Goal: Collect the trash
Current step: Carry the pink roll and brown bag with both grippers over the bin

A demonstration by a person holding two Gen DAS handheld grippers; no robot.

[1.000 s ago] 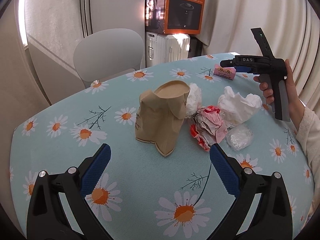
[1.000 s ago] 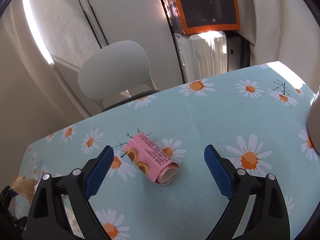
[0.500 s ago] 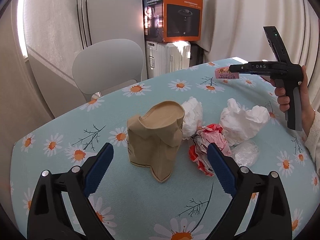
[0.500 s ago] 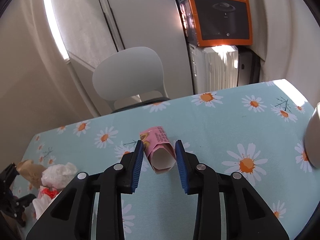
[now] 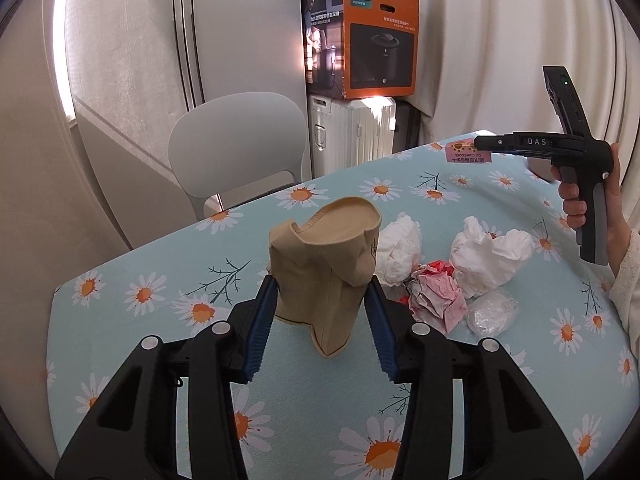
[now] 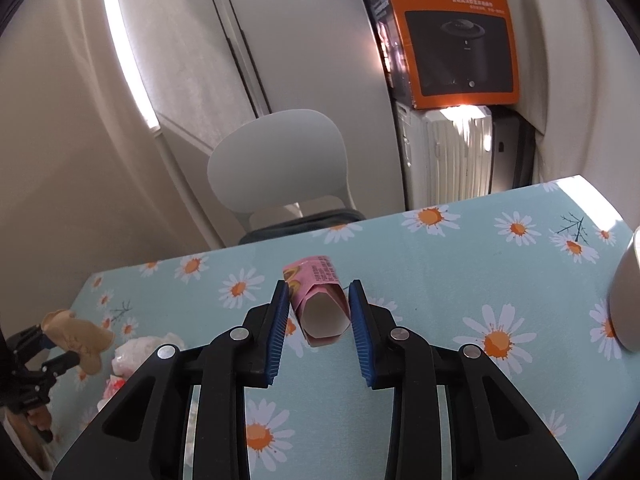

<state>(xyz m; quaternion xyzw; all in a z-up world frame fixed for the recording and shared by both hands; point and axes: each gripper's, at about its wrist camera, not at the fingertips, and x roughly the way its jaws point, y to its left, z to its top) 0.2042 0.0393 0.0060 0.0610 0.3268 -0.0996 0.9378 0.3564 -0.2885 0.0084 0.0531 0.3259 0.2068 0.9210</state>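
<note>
A crumpled brown paper bag [image 5: 324,268] stands upright on the daisy tablecloth [image 5: 168,344]. My left gripper [image 5: 322,300] is shut on the bag's lower part, blue pads against both sides. The bag also shows in the right wrist view [image 6: 76,334]. My right gripper [image 6: 319,310] is shut on a pink snack box [image 6: 318,306], held above the table, open end toward the camera. The box shows far right in the left wrist view [image 5: 466,153]. White tissue wads [image 5: 490,258], a pink-red crumpled wrapper [image 5: 436,294] and a clear plastic ball [image 5: 490,312] lie right of the bag.
A white chair [image 5: 240,152] stands behind the table's far edge. An orange Philips box [image 5: 368,32] sits on a white suitcase [image 5: 352,128] behind it. A pale rounded object [image 6: 626,296] stands at the right edge of the right wrist view.
My left gripper closed on the brown bag. My right gripper closed on the pink box and lifted it off the table.
</note>
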